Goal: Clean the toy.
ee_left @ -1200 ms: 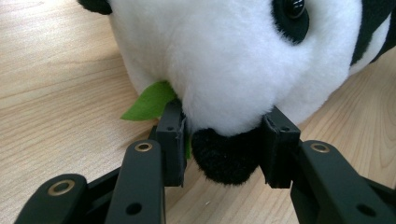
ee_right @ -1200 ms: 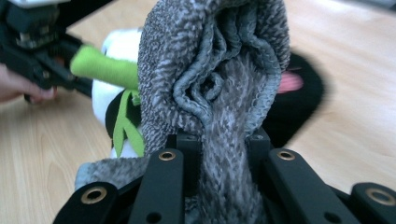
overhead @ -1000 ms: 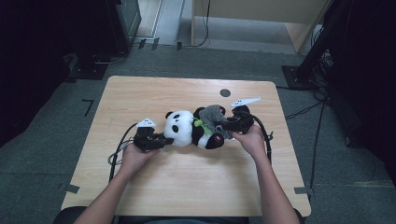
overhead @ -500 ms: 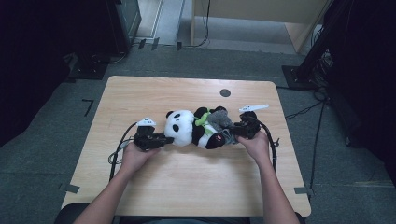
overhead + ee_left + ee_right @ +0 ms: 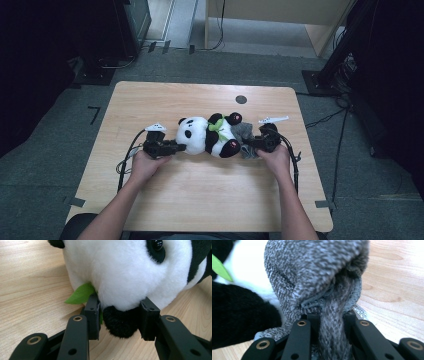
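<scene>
A plush panda (image 5: pixel 207 135) lies on its back across the middle of the wooden table (image 5: pixel 200 200), head to the left. My left gripper (image 5: pixel 177 147) is shut on the panda's black ear (image 5: pixel 121 323), beside a green felt leaf (image 5: pixel 80 293). A grey knitted garment (image 5: pixel 245 132) covers the panda's lower end at the right. My right gripper (image 5: pixel 250 145) is shut on a fold of that grey knit (image 5: pixel 332 337), low near the tabletop. The panda's black leg (image 5: pixel 239 317) shows at the left of the right gripper view.
A small dark round hole (image 5: pixel 241 99) sits in the table near its far edge. Cables (image 5: pixel 127 155) trail from both grippers over the table's sides. Dark equipment stands on the floor beyond the table at left and right.
My right gripper has sunk toward the table with the grey knit in it, drawing it down at the panda's lower end. The left gripper and the panda's head have stayed put.
</scene>
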{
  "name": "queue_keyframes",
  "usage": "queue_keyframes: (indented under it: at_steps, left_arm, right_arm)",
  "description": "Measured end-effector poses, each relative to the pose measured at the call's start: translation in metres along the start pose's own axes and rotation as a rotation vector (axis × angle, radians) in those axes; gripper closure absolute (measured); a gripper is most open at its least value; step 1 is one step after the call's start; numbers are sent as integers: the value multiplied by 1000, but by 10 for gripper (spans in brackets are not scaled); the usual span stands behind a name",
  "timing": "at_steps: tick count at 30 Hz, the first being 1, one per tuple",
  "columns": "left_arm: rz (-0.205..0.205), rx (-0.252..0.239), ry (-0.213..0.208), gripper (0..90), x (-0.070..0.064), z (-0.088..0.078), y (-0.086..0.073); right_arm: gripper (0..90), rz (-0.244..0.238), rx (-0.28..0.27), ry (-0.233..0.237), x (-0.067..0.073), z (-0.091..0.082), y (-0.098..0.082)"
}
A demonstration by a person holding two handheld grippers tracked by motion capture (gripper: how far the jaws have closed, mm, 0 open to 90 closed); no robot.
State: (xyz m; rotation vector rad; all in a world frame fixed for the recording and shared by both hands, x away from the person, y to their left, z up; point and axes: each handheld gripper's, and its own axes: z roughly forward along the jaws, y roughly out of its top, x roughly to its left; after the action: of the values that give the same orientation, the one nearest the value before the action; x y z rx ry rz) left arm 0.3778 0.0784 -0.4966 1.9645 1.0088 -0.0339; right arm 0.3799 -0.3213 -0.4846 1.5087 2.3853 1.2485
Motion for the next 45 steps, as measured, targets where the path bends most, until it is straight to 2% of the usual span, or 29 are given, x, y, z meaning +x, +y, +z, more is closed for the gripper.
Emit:
queue_keyframes:
  at_steps: [4, 7, 8, 9, 11, 14, 19, 23, 26, 30, 32, 33, 34, 36, 38, 39, 40, 43, 45]
  left_arm:
    - [-4, -1, 0, 601, 0, 0, 0]
    - [-5, -4, 8, 602, 1, -1, 1]
    - [-4, -7, 13, 605, 1, -1, 1]
    - [-5, -11, 14, 610, 2, 0, 1]
    - [-12, -21, 21, 616, 5, 1, 1]
    - [-7, -29, 46, 622, 5, 2, 2]
    - [-1, -39, 83, 622, 3, 1, 3]
    - [-15, -46, 86, 622, 3, 2, 3]
    - [-19, -47, 92, 622, 2, 2, 3]
    - [-21, -57, 120, 622, -3, 4, 3]
    - [-17, -64, 126, 623, -6, 6, 2]
    - [-16, -65, 126, 623, -6, 7, 1]
    - [-11, -60, 125, 624, -7, 7, 1]
    - [-21, -53, 112, 627, -7, 8, 1]
    - [-26, -50, 107, 630, -7, 8, 1]
    - [-29, -50, 104, 631, -7, 9, 1]
    - [-38, -51, 99, 632, -6, 9, 1]
    - [-42, -52, 95, 633, -6, 9, 1]
    - [-43, -51, 96, 634, -6, 10, 1]
  right_arm:
    - [765, 6, 10, -13, -3, 4, -1]
    - [765, 21, 84, -61, -8, 10, -5]
    - [765, 34, 101, -59, -11, 10, -6]
    - [765, 50, 100, -54, -14, 8, -6]
    - [764, 49, 94, -75, -15, 0, -4]
    - [764, 54, 44, -66, -15, -17, 0]
    - [763, 31, -48, 1, -1, -44, 11]
    - [762, -12, -99, 74, 24, -60, 24]
    - [762, -51, -114, 130, 46, -65, 33]
    - [761, -81, -101, 216, 68, -60, 39]
    - [761, -95, -63, 201, 76, -50, 39]
    - [761, -103, -31, 166, 76, -43, 38]
    - [762, -104, 5, 137, 74, -37, 36]
    - [763, -80, 24, 135, 66, -28, 30]
    - [763, -91, 36, 77, 59, -27, 25]
    - [763, -82, 32, 67, 54, -27, 23]
    - [763, -61, 24, 71, 49, -28, 21]
    - [762, -38, -31, 92, 41, -26, 14]
    - [763, -15, -61, 70, 37, -25, 12]
